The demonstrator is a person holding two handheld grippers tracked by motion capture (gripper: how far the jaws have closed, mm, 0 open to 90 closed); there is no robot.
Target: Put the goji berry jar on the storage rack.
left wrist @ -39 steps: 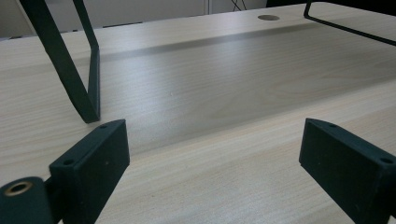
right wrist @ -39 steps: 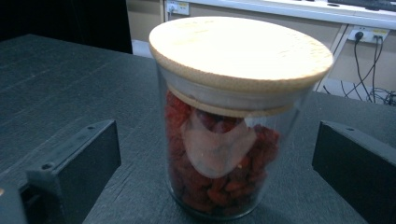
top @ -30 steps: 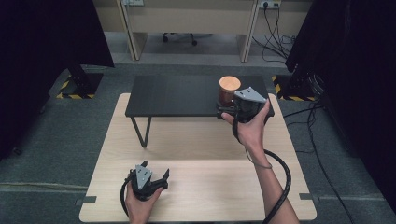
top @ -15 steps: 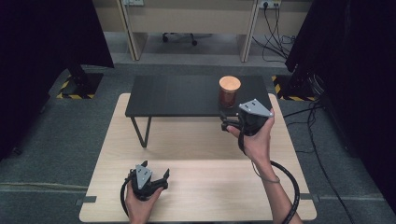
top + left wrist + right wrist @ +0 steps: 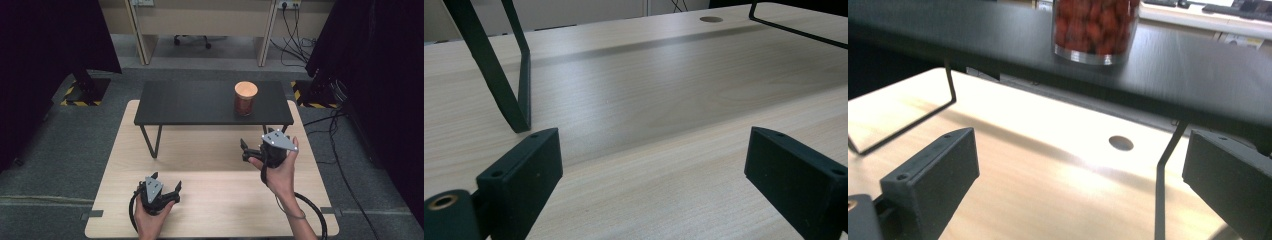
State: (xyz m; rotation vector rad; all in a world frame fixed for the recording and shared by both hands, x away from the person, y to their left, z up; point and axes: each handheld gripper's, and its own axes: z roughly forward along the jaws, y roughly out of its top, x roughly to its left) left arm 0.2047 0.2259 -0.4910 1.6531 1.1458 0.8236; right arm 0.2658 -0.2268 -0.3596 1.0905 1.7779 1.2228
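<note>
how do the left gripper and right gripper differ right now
The left gripper sits low at the near edge of the wooden table; the right gripper is held farther forward, near the black shelf. The right gripper faces the jar on that shelf; the left gripper faces bare tabletop and a shelf leg. Both have their jaws open and hold nothing.

Table (image 5: 210, 200) pale wood grain, smooth matt; black shelf (image 5: 200, 102) matt with thin metal legs; jar (image 5: 245, 100) clear glossy, matt orange lid; gripper jaws matt black plastic; floor (image 5: 65, 145) grey carpet, rough
</note>
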